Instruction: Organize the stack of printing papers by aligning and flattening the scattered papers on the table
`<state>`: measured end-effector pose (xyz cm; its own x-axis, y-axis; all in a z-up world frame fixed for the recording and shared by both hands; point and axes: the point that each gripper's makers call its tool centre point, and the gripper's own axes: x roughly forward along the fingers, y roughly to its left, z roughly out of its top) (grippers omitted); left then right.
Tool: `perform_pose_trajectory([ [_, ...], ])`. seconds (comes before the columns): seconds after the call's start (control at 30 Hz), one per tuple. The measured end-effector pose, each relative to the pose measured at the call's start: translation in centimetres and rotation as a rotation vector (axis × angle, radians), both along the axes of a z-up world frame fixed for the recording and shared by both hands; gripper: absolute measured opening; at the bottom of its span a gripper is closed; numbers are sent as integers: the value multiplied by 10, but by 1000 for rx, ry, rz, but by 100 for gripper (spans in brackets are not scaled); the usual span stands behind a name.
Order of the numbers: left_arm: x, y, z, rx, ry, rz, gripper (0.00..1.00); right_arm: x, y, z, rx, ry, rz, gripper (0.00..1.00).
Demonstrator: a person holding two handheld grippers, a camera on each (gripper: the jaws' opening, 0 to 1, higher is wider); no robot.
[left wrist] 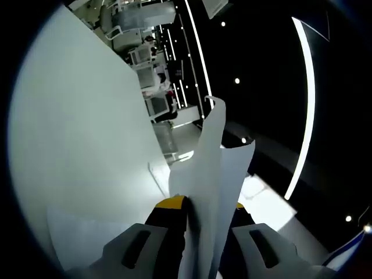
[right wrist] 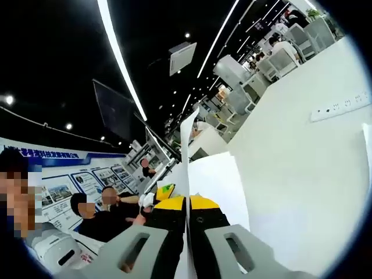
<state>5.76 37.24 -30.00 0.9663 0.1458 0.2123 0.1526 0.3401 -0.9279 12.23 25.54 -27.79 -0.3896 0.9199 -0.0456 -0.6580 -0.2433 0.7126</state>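
Observation:
In the left gripper view, white printing papers stand on edge between my jaws, bending upward with a curled top corner. My left gripper is shut on them, its yellow-tipped fingers pressing the sheets. In the right gripper view, the thin edge of the same kind of white papers rises straight up from my right gripper, which is shut on them. The white table tilts across the left of the left gripper view, and the table takes up the right of the right gripper view. A further white sheet lies beyond the right jaws.
A white power strip lies on the table at the right. Several people sit at the left below a wall of posters. White machines and desks stand beyond the table's far edge under ceiling light strips.

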Motion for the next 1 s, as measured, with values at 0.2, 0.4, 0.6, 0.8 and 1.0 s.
perform_pose_trajectory([
  [0.2, 0, 1, 0, 3, 0, 1, 21, 1, 0, -1, -3, 5, -4, 0],
  [0.4, 1, -1, 0, -1, -1, -2, 21, -7, 1, -2, -5, 3, 11, 0],
  [0.6, 1, -1, 1, 2, -1, 0, 21, -9, 4, -1, -1, 7, 25, 0],
  [0.8, 0, -2, 3, 3, -4, 0, 20, -14, 6, -2, -6, 9, 37, 0],
  [1.0, 0, -3, 4, 3, -4, -1, 20, -18, 7, -2, -5, 8, 50, 0],
])
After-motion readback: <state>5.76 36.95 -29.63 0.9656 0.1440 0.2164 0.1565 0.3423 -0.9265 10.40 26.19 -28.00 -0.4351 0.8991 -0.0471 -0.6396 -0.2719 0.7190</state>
